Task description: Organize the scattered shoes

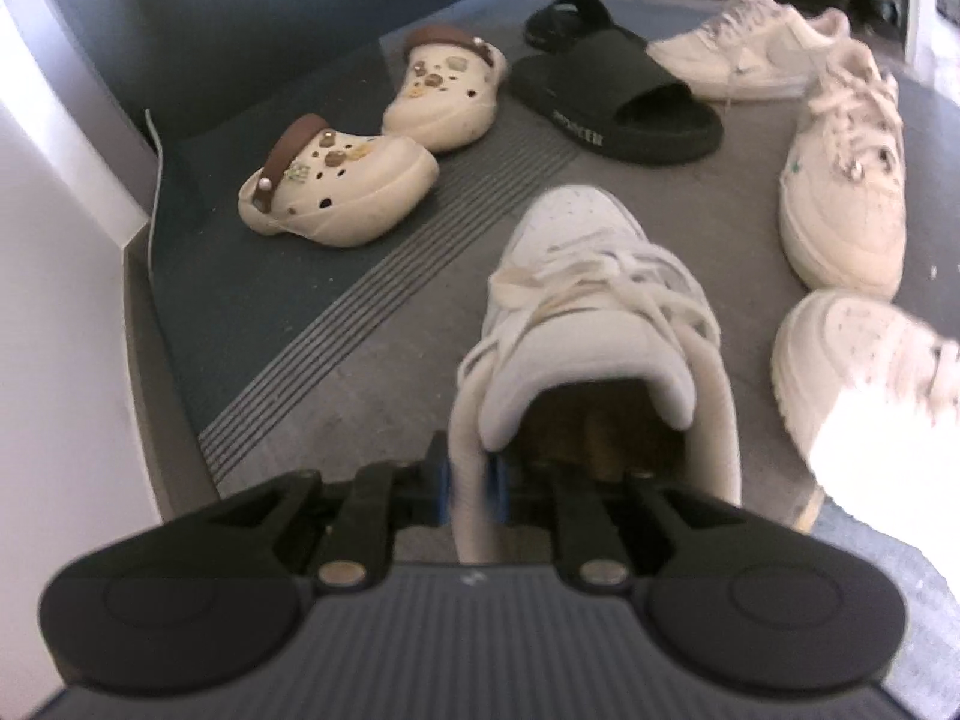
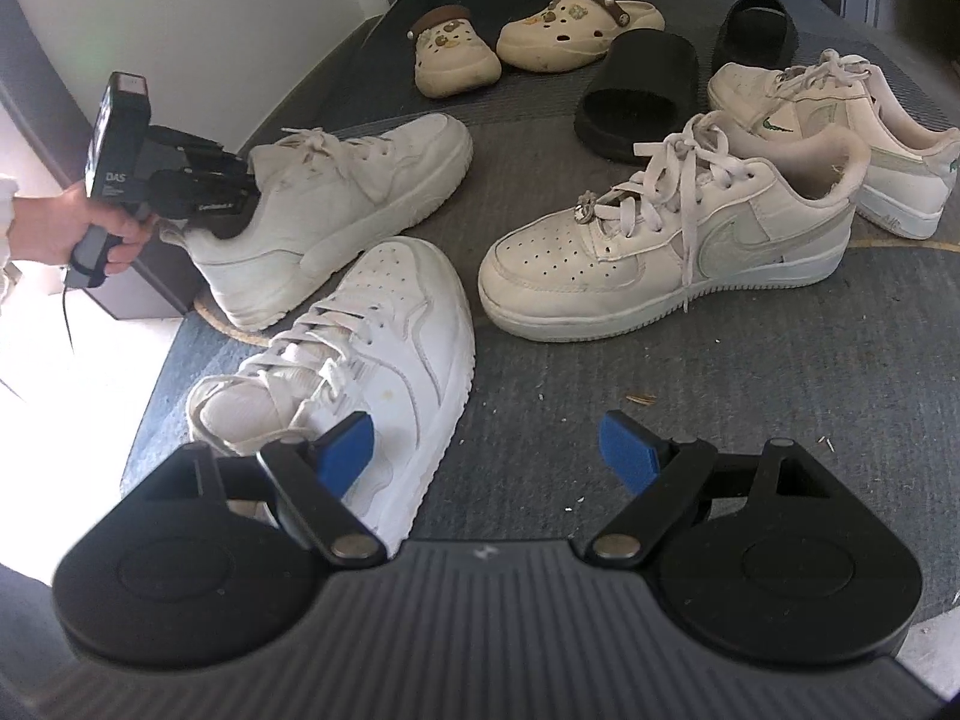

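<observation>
White sneaker pinched at its heel collar by the left gripper, heel raised off the carpet, mate just beside. Right gripper spread, empty. Thin collar grip; shoe may swing or slip.

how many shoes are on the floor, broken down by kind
white lace-up sneakers: 4 (one clamped at the heel in the left gripper, one, one, one)
cream clogs with brown straps: 2
black slides: 2
total: 8
</observation>
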`<state>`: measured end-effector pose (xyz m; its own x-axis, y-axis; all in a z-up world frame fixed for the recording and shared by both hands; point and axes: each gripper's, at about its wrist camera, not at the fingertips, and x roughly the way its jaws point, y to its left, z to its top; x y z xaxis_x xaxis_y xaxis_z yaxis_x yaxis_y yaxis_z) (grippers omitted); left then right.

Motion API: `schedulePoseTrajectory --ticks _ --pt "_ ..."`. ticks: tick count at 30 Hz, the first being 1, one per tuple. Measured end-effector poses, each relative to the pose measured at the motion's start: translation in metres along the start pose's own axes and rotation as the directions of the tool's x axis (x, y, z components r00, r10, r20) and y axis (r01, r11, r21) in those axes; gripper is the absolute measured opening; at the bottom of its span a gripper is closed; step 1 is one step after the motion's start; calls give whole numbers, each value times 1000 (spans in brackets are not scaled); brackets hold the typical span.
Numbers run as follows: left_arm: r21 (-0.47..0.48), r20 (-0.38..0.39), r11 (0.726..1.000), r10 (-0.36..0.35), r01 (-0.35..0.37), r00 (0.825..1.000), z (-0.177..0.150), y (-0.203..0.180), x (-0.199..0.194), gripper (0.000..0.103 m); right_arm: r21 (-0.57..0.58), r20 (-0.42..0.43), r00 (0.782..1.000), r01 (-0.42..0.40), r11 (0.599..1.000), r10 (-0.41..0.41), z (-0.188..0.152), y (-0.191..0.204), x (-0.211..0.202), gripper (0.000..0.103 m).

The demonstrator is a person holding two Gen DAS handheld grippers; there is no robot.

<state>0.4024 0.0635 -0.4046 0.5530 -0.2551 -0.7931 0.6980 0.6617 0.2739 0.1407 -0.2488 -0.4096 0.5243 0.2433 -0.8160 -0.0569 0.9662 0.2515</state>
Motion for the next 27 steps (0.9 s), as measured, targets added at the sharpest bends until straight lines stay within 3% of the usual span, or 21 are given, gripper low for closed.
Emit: schedulePoseTrajectory --ticks 3,5,6,9,12,14,17,19,21,22,25,27 --pt "-80 3 997 17 -16 1000 -2 3 -6 27 14 6 1000 -2 1000 2 2 0 -3 85" --pt "-166 21 985 47 -43 999 -11 7 -19 45 23 9 1000 -3 1000 3 3 1 -6 85" --pt "-208 29 977 62 -55 998 -16 9 -26 59 28 11 1000 -4 1000 4 3 1 -7 85" --pt "-305 56 951 77 -56 995 -30 11 -53 66 22 40 999 -17 1000 17 7 5 -15 85" --pt "-388 75 919 103 -66 992 -46 9 -83 81 7 45 998 -44 999 43 25 18 -18 85" --pt "-423 87 903 124 -76 989 -61 -1 -109 83 -1 38 997 -67 998 67 40 30 -19 85" --pt "-495 113 863 171 -94 979 -84 -19 -148 94 -12 26 994 -103 995 103 62 47 -19 85" --pt "-538 125 831 245 -142 961 -102 -32 -178 100 -20 18 992 -126 992 127 78 58 -20 85" --pt "-544 126 818 297 -185 947 -110 -46 -195 101 -27 9 989 -150 988 150 93 70 -20 85" --pt "-547 126 812 320 -204 939 -113 -52 -203 102 -22 -39 986 -162 987 161 101 78 -13 85" --pt "-532 124 818 332 -220 935 -119 -60 -214 102 -23 -154 972 -182 983 177 124 104 13 85" --pt "-545 119 806 347 -231 930 -121 -61 -218 102 -36 -184 974 -142 989 133 132 121 35 85"
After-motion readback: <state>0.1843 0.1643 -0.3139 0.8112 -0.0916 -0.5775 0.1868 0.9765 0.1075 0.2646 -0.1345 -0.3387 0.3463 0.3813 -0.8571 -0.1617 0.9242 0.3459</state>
